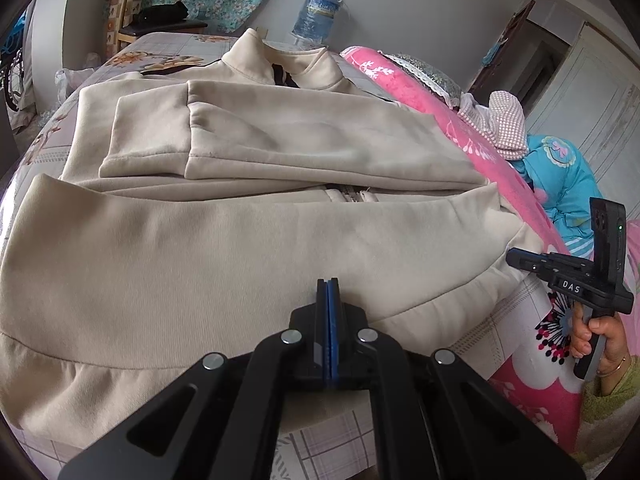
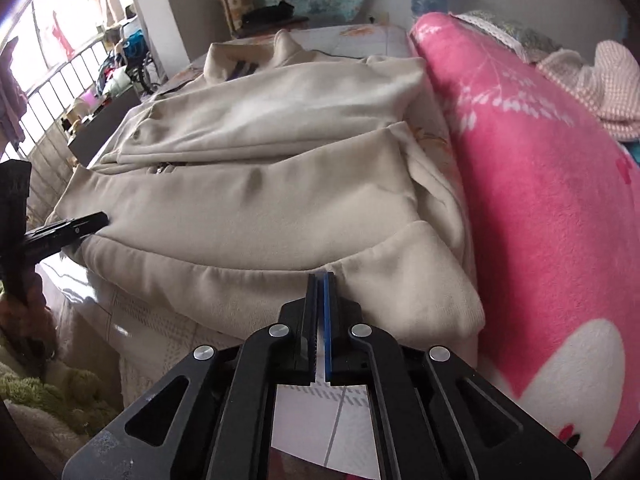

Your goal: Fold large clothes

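Note:
A large beige zip jacket (image 1: 248, 216) lies on the bed with both sleeves folded across its front and the collar at the far end. It also shows in the right wrist view (image 2: 280, 184). My left gripper (image 1: 328, 282) is shut, its tips at the jacket's near hem on the left side. My right gripper (image 2: 321, 278) is shut on the hem at the jacket's right corner. The right gripper shows in the left wrist view (image 1: 516, 258) at the hem's right end. The left gripper shows in the right wrist view (image 2: 96, 220) at the hem's left end.
A thick pink blanket (image 2: 540, 200) is heaped along the right of the jacket, with a blue quilt (image 1: 560, 176) and a checked cloth (image 1: 500, 120) behind it. A wooden chair (image 1: 156, 4) and a water bottle (image 1: 316, 16) stand beyond the bed. A window railing (image 2: 52, 92) is at left.

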`<state>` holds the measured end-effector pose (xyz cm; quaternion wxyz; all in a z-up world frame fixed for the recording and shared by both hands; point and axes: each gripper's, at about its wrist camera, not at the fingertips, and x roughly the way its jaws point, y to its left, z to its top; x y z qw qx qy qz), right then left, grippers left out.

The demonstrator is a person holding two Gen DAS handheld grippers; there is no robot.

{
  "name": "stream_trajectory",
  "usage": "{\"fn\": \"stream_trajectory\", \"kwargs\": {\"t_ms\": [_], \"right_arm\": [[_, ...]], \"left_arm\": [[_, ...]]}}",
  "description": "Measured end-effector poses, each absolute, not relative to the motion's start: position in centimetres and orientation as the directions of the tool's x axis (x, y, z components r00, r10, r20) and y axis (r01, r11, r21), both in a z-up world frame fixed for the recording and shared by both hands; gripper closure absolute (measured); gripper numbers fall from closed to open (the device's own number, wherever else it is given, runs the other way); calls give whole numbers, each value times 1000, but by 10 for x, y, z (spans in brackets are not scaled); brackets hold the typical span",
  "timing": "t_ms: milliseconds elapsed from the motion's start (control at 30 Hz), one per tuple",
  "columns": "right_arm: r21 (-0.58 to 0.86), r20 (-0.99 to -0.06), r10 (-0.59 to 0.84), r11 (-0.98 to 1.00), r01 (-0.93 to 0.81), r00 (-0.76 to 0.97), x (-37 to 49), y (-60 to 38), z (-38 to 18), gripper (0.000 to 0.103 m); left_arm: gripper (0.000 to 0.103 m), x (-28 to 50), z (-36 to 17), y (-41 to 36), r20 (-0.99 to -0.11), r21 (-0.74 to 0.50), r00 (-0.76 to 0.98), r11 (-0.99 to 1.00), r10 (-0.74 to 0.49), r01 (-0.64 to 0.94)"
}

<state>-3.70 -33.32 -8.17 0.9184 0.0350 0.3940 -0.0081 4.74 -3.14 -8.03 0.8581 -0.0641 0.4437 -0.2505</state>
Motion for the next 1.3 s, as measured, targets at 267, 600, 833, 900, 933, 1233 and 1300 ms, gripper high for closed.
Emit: {"fn": "stream_trajectory", "kwargs": {"t_ms": [267, 600, 833, 900, 933, 1233, 1300], "right_arm": [[-138, -747, -120, 990, 25, 654, -32, -301, -92, 99], [37, -678, 188, 974, -223, 711, -23, -225, -58, 94], [-30, -736, 125, 976, -216, 665, -8, -192, -72, 96], [2, -701, 199, 961, -277, 685, -14, -181, -60, 96], [16, -695, 226, 954, -299, 683, -17, -174, -59, 96], [38, -702, 254, 946, -321, 666, -11, -161, -65, 96], [49, -704, 272, 940, -338, 656, -11, -157, -68, 96]], "left_arm": [[101, 47, -82, -29, -723, -349, 483, 864, -494, 362], [101, 49, -83, -26, -717, -379, 474, 857, -511, 350], [101, 49, -85, -23, -706, -398, 471, 846, -529, 355], [101, 49, -85, -23, -703, -401, 472, 845, -532, 354], [101, 49, -85, -23, -702, -403, 472, 844, -533, 354], [101, 49, -85, -22, -701, -409, 470, 842, -537, 352], [101, 49, -85, -22, -700, -412, 469, 841, -538, 350]]}}
